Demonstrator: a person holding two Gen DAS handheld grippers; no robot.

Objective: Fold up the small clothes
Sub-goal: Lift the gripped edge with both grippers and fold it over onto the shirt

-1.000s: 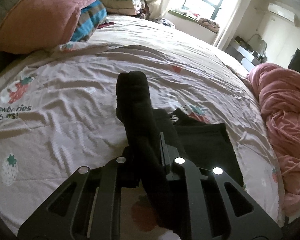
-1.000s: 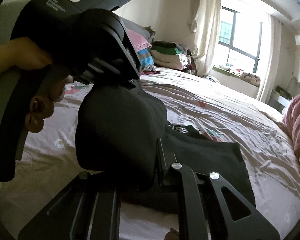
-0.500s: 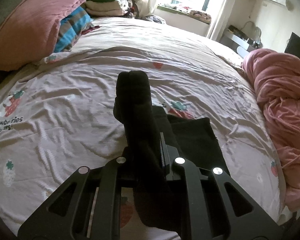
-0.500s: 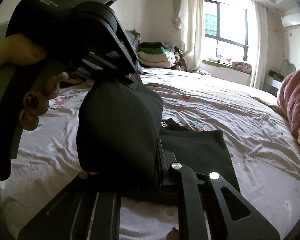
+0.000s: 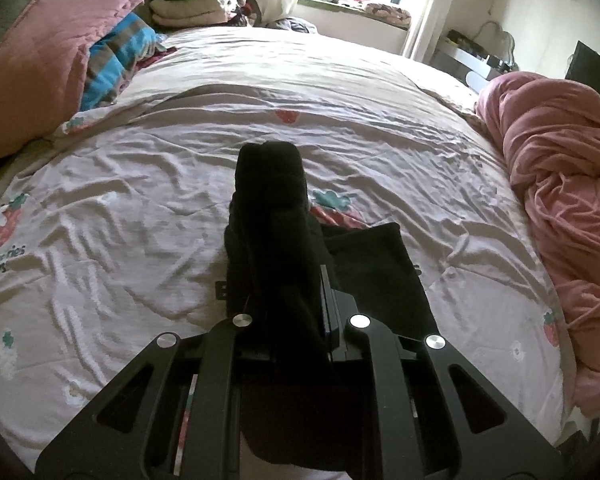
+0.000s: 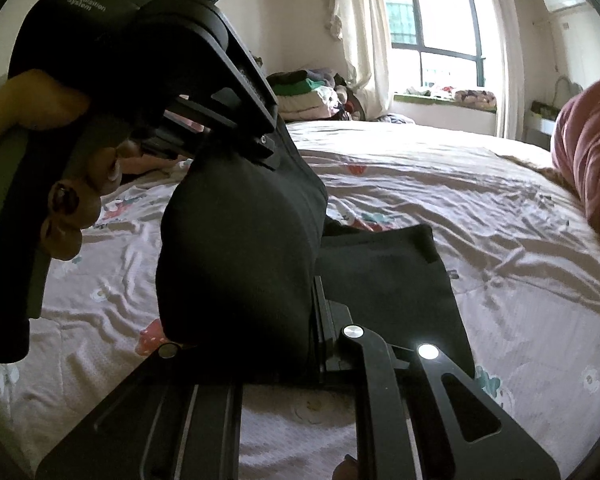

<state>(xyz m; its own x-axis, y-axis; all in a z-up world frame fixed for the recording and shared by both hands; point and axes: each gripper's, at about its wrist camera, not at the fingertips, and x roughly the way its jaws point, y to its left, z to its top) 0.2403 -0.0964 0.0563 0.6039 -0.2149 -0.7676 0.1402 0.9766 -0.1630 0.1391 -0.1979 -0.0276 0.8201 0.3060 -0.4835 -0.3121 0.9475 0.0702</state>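
Note:
A black garment (image 5: 376, 276) lies partly on the bed, with one end lifted. My left gripper (image 5: 284, 280) is shut on a bunched black fold (image 5: 272, 200) of it that stands up between the fingers and hides the tips. My right gripper (image 6: 300, 312) is shut on another part of the same garment (image 6: 240, 248), whose cloth bulges over its jaws. The left gripper (image 6: 148, 60) with the hand on it shows close on the left of the right wrist view, above the lifted cloth. The flat part (image 6: 388, 276) rests on the sheet to the right.
The bed has a pale strawberry-print sheet (image 5: 140, 208). A pink pillow (image 5: 32, 80) and striped cloth (image 5: 116, 56) lie at the far left, folded clothes (image 5: 188, 4) at the back, and a pink blanket heap (image 5: 560, 184) along the right edge.
Both grippers have carried the lifted end of the garment forward over its flat part; less flat cloth shows on the sheet and its white lettering is now covered.

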